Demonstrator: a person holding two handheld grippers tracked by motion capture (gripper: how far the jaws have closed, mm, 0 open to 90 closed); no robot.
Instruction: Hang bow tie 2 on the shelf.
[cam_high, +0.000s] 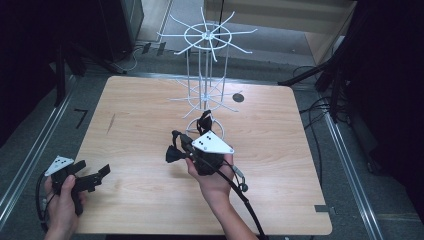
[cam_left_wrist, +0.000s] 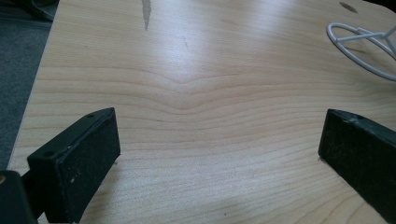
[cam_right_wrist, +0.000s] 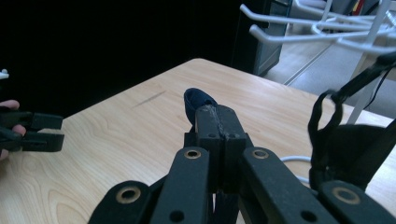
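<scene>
Black cloth (cam_right_wrist: 198, 100) is pinched in the raised right tongs (cam_high: 176, 150); left tongs (cam_high: 97, 176) rest wide.

Black two-jaw grippers (cam_high: 197, 150), grey three-cornered plates, trailing black cables

Dark fabric piece (cam_right_wrist: 198, 100), lifted, near white rack (cam_high: 205, 75)
</scene>
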